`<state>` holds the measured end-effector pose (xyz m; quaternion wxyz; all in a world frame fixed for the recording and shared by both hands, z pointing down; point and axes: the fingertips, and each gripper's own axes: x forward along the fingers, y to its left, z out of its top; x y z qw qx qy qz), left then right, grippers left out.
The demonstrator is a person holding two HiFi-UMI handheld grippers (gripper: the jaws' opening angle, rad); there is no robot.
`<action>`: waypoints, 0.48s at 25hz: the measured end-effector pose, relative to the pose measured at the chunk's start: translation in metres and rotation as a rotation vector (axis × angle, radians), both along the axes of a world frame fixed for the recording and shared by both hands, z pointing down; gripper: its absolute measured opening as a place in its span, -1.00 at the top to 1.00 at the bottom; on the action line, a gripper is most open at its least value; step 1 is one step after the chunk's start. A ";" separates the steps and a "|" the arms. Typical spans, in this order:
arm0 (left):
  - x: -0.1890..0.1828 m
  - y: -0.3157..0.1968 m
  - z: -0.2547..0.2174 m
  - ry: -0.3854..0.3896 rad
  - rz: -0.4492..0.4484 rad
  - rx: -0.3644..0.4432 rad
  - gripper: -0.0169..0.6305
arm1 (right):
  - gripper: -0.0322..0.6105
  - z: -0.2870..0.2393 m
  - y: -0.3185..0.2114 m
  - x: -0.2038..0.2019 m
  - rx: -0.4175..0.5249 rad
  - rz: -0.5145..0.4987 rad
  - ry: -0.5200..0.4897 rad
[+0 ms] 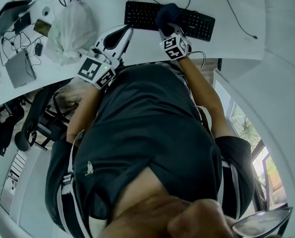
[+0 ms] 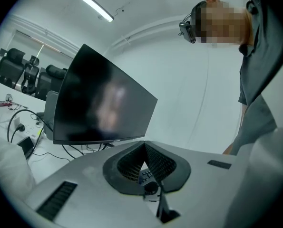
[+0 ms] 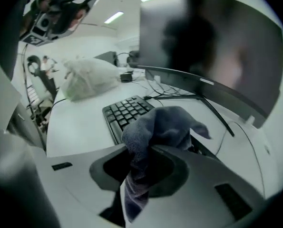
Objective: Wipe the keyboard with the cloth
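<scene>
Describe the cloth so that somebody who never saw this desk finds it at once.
On the white desk lies a black keyboard. Over its middle, the right gripper pinches a dark blue-grey cloth, the only soft, crumpled dark thing there.

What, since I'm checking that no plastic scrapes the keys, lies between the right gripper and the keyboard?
The cloth, bunched and clamped in the right gripper, sits between them, over the keyboard; the right gripper view shows it best.

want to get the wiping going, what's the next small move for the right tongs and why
Probably press the right tongs down and drag sideways: they are shut on the blue cloth, which sits bunched over the middle of the black keyboard, with bare keyboard on both sides of it.
</scene>
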<state>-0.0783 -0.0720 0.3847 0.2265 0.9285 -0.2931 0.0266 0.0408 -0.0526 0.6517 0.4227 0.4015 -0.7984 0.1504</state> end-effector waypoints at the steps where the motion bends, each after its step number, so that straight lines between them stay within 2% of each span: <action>1: 0.002 -0.001 -0.001 -0.002 0.004 0.001 0.93 | 0.64 0.000 -0.004 -0.008 0.000 -0.046 -0.002; 2: 0.003 -0.002 -0.002 -0.003 0.006 0.003 0.93 | 0.64 -0.002 -0.012 -0.003 0.005 -0.034 -0.001; 3: 0.003 -0.003 -0.003 -0.004 0.005 0.006 0.93 | 0.64 -0.004 -0.023 0.013 0.009 0.037 -0.011; 5: -0.001 -0.006 -0.002 -0.008 -0.002 0.007 0.93 | 0.64 -0.009 -0.047 0.066 0.015 0.265 -0.045; 7: -0.007 -0.009 0.000 -0.009 -0.018 0.000 0.93 | 0.64 -0.011 -0.064 0.118 0.032 0.436 0.002; 8: -0.010 -0.010 0.001 -0.011 -0.024 -0.004 0.93 | 0.64 -0.010 -0.068 0.133 0.037 0.470 0.040; 10: -0.013 -0.011 0.004 -0.012 -0.032 -0.011 0.93 | 0.65 -0.008 -0.069 0.125 0.035 0.440 0.061; 12: -0.012 -0.010 0.006 -0.011 -0.031 -0.017 0.93 | 0.65 -0.009 -0.064 0.078 0.050 0.279 0.046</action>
